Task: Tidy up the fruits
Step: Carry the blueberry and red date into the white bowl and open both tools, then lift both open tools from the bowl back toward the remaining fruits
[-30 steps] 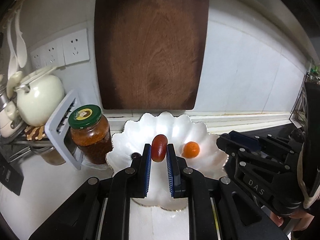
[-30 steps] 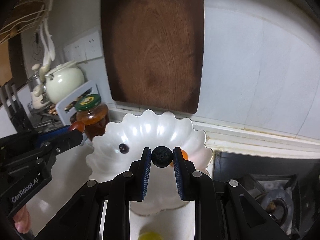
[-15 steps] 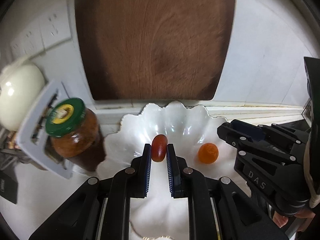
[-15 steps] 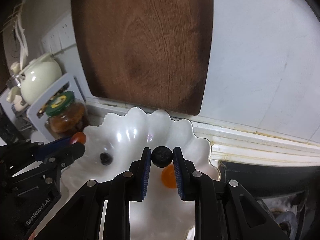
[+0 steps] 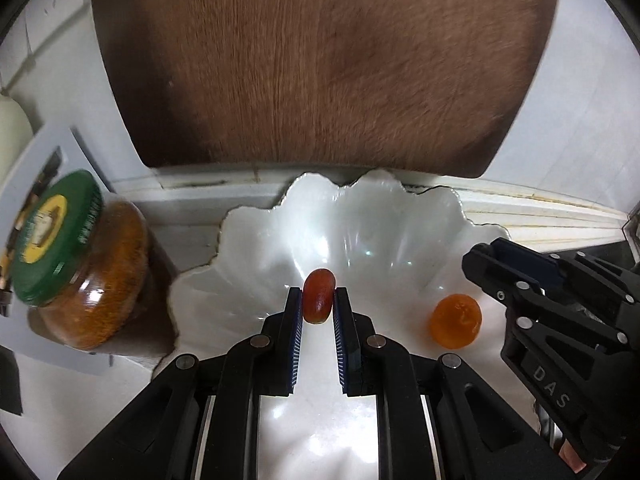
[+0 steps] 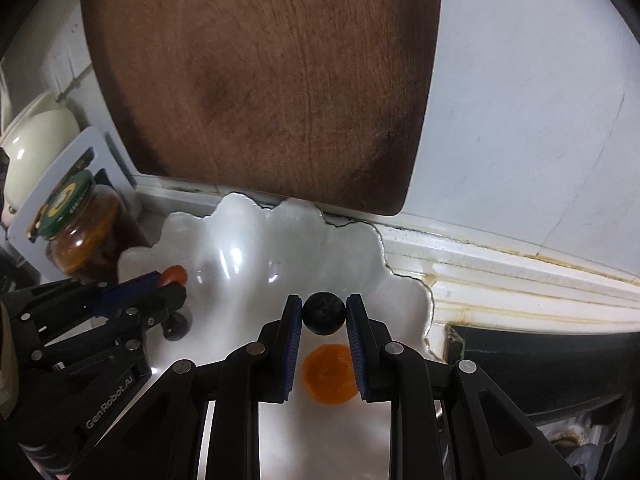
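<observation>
A white scalloped plate (image 5: 260, 248) (image 6: 248, 248) lies on the counter below a leaning wooden board. My left gripper (image 5: 318, 300) is shut on a red oval fruit (image 5: 318, 295) and holds it over the plate's middle; it also shows in the right wrist view (image 6: 176, 274). My right gripper (image 6: 323, 314) is shut on a dark round berry (image 6: 323, 313) over the plate's right part. An orange fruit (image 5: 455, 321) (image 6: 330, 374) lies on the plate under the right gripper. A second dark berry (image 6: 176, 326) lies on the plate, partly hidden by the left gripper.
A large wooden cutting board (image 5: 320, 60) leans on the white wall behind the plate. A jar with a green lid (image 5: 76, 264) (image 6: 76, 224) stands left of the plate by a white rack. A cream teapot (image 6: 36, 152) stands far left. A black stove (image 6: 540, 360) lies right.
Both grippers have moved forward and lower over the plate, each still holding its fruit. The orange fruit now sits beneath the right gripper.
</observation>
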Motion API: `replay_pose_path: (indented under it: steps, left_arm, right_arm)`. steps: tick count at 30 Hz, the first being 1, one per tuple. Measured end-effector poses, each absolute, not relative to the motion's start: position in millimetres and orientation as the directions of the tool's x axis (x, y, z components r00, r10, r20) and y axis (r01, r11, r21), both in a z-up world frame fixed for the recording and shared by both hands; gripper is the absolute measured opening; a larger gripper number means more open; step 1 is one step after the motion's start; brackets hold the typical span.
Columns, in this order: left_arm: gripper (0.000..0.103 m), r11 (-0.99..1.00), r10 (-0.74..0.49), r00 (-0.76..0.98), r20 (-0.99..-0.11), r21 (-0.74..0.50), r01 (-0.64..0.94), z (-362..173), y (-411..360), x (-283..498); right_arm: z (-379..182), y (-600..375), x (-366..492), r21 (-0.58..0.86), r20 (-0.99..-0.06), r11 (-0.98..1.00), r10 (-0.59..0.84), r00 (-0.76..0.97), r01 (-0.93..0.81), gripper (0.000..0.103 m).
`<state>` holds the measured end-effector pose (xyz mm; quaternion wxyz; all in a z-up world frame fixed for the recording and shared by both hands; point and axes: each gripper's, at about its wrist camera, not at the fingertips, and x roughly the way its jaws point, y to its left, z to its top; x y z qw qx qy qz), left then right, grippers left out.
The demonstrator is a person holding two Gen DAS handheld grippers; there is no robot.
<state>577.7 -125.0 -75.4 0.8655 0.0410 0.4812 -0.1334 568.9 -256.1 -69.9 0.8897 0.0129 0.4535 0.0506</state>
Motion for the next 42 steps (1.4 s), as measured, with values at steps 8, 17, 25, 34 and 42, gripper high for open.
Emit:
replay_pose_path:
  steps: [8, 17, 25, 34, 42]
  left_arm:
    - [0.038, 0.965, -0.183, 0.49, -0.853, -0.061, 0.254, -77, -125, 582]
    - [0.046, 0.972, -0.132, 0.575, -0.807, 0.009, 0.236, -47, -115, 553]
    - [0.05, 0.978, -0.098, 0.663, -0.742, 0.052, 0.202, -10, -104, 512]
    - [0.054, 0.973, -0.082, 0.729, -0.68, 0.102, 0.206, 23, -97, 464]
    - [0.056, 0.972, -0.086, 0.768, -0.635, 0.114, 0.203, 38, -91, 427]
  right_arm:
    - [-72, -259, 572, 0.087, -0.814, 0.994, 0.106, 0.571, -0.061, 0.043]
    - [-58, -270, 547, 0.078, -0.794, 0.996, 0.092, 0.601, -0.049, 0.043]
    - [-21, -274, 508, 0.059, -0.731, 0.997, 0.075, 0.678, -0.046, 0.043]
    - [7, -271, 465, 0.061, -0.692, 0.996, 0.084, 0.717, -0.057, 0.043]
    - [23, -263, 423, -0.006, -0.64, 0.997, 0.052, 0.766, -0.072, 0.043]
